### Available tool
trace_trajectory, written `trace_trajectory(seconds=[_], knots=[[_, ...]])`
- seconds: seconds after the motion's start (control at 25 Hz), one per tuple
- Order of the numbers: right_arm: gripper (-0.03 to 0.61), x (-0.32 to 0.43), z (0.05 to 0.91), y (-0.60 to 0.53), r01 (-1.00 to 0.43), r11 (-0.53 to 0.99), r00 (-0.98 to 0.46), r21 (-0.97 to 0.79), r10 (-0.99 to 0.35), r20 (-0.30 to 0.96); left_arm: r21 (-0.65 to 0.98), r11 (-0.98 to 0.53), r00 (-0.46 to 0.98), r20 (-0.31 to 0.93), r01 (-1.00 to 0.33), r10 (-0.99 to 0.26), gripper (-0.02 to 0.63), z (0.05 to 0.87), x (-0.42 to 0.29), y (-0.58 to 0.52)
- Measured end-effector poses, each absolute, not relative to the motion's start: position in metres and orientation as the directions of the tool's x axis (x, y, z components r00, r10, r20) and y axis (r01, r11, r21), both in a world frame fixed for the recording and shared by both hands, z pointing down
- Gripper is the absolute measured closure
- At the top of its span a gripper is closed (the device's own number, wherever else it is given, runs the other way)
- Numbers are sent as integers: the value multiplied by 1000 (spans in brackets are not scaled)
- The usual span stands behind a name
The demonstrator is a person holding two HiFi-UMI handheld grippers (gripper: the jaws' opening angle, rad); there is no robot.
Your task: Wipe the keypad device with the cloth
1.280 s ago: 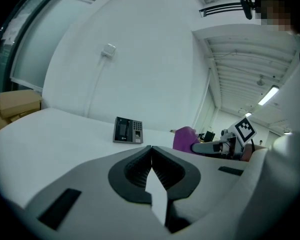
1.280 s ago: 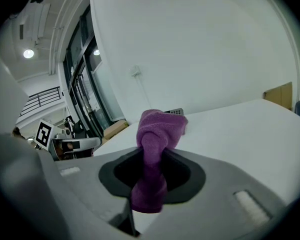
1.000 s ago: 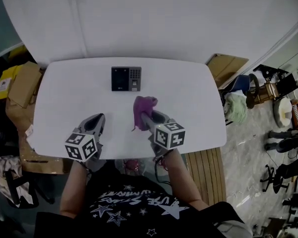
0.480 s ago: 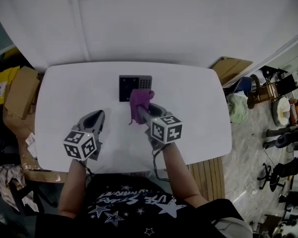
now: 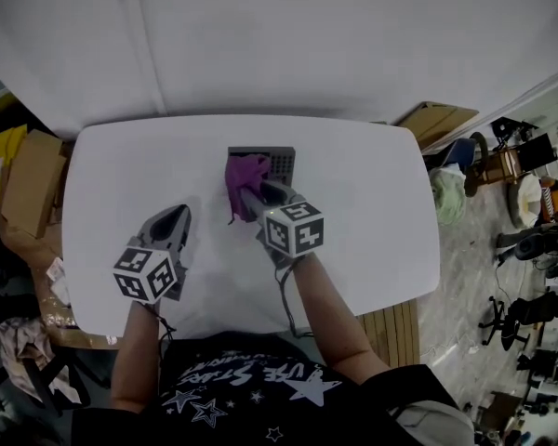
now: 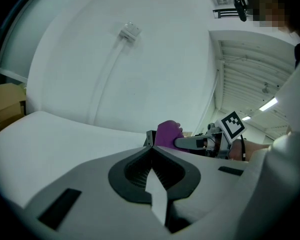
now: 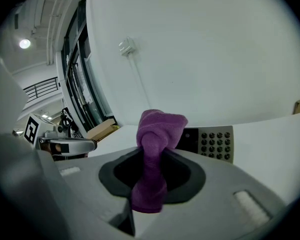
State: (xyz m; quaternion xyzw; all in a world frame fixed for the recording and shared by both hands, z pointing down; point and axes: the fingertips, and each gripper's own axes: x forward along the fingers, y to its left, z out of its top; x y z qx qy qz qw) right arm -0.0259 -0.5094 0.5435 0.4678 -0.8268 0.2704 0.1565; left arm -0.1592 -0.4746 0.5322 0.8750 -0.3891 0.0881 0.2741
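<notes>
The keypad device lies flat on the white table, toward its far middle; its button pad shows in the right gripper view. My right gripper is shut on a bunched purple cloth, which covers the left part of the device. The cloth rises between the jaws and hides the device's dark screen side. My left gripper hovers over the table to the left, shut with nothing in it. From the left gripper view I see the cloth and the right gripper beyond.
Cardboard boxes stand on the floor at the table's left, another box at the right rear. Chairs and clutter fill the floor to the right. A white wall runs behind the table.
My right gripper has carried the purple cloth forward and left onto the keypad device, now covering its left part. The left gripper has stayed about where it was.
</notes>
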Motion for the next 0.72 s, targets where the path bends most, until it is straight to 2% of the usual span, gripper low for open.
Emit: trace_trajectory(seconds=[0.28, 0.72], knots=[[479, -37, 562, -532, -851, 445, -522, -279, -663, 536, 424, -523, 670, 387, -739, -633, 606, 546, -164, -483], [479, -13, 571, -540, -864, 420, -502, -279, -671, 546, 435, -508, 666, 418, -744, -618, 606, 552, -159, -476]])
